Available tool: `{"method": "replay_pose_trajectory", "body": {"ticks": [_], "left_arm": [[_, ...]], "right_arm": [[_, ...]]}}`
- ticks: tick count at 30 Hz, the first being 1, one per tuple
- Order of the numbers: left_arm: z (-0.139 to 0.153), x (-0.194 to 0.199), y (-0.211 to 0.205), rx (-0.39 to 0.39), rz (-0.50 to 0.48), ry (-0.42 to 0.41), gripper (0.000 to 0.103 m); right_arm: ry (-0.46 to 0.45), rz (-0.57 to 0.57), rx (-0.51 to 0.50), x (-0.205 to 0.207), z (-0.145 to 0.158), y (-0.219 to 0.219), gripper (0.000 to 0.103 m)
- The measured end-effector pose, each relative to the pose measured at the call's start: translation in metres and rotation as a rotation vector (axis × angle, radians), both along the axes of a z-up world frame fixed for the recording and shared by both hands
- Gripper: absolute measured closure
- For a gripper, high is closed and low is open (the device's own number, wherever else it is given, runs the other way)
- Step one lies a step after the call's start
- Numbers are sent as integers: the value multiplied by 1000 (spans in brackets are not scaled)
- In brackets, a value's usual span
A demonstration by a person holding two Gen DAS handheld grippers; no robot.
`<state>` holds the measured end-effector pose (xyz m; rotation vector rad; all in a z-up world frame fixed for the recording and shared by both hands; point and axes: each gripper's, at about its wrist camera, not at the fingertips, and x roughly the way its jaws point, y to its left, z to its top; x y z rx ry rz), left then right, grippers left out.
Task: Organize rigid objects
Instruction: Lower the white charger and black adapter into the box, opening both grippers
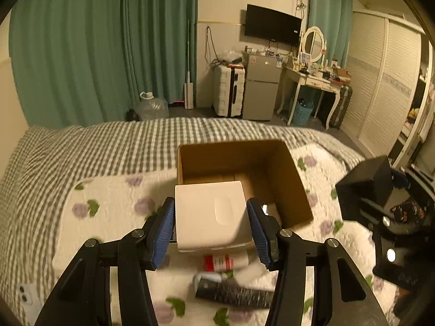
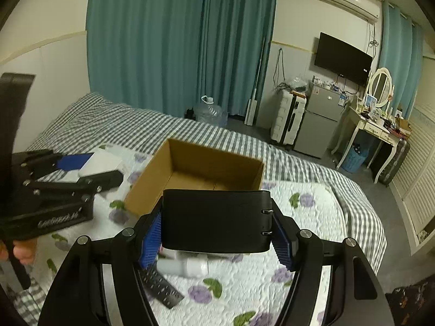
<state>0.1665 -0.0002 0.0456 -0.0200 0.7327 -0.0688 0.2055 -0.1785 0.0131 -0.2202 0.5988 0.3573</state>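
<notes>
An open cardboard box (image 1: 288, 179) stands on the flowered quilt on the bed; it also shows in the right wrist view (image 2: 152, 182). My left gripper (image 1: 212, 225) is shut on a white square box (image 1: 212, 212), held just before the cardboard box's near left corner. My right gripper (image 2: 217, 233) is shut on a black rectangular box (image 2: 214, 220), held in front of the cardboard box's near edge. The black box also shows at the right of the left wrist view (image 1: 367, 187). The left gripper with the white box shows at the left of the right wrist view (image 2: 100, 165).
On the quilt below the grippers lie a black remote control (image 1: 239, 294), a white and red tube (image 1: 225, 262) and a white bottle (image 2: 187, 267). Beyond the bed stand a water jug (image 1: 152, 107), suitcase (image 1: 227, 92), small fridge (image 1: 261, 87) and dressing table (image 1: 312, 78).
</notes>
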Motion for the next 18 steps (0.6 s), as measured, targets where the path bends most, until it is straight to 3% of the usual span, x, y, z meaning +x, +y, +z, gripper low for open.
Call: {"method": "replay_pose_trajectory", "body": {"ticks": [8, 18], "left_arm": [[-21, 65, -8, 49, -45, 6, 50], [-76, 113, -28, 94, -99, 61, 50]], "right_arm": [[-1, 13, -21, 53, -6, 11, 35], [54, 10, 3, 113, -55, 15, 35]]}}
